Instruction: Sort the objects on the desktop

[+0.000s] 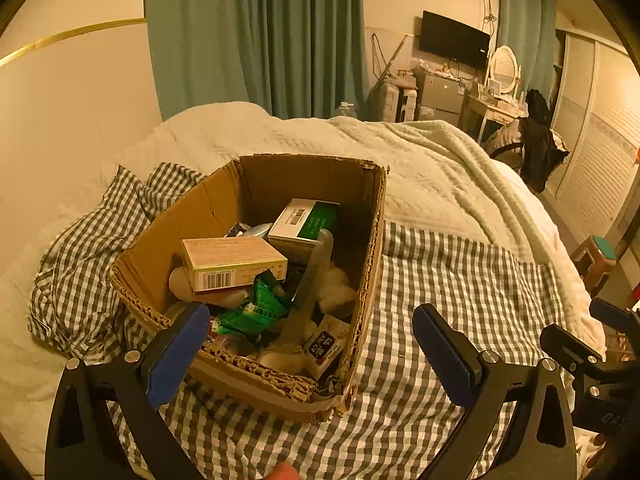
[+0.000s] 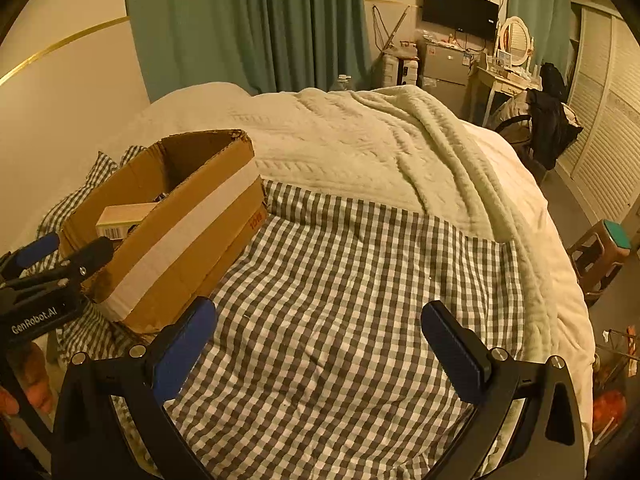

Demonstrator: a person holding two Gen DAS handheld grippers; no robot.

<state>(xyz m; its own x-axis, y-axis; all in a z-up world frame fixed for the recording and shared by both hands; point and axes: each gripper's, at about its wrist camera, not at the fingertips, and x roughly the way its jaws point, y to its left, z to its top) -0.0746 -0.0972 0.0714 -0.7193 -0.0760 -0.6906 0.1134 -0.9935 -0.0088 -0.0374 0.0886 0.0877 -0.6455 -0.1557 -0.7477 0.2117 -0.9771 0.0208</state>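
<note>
An open cardboard box (image 1: 372, 240) stands on a grey checked cloth (image 1: 460, 292) on the bed. It holds a pink carton (image 1: 232, 260), a green-and-white carton (image 1: 304, 220), a green packet (image 1: 256, 308), a small black-labelled pack (image 1: 324, 344) and other items. My left gripper (image 1: 312, 344) is open and empty, just in front of the box's near edge. My right gripper (image 2: 318, 336) is open and empty over the bare checked cloth (image 2: 340, 280), right of the box (image 2: 180, 232). The left gripper (image 2: 60, 252) also shows at the left of the right wrist view.
A cream blanket (image 2: 360, 140) covers the bed beyond the cloth. A wall is to the left, green curtains (image 1: 260, 32) behind. A stool (image 2: 600, 256) stands off the bed's right side. A dresser, TV and chair are at the far right.
</note>
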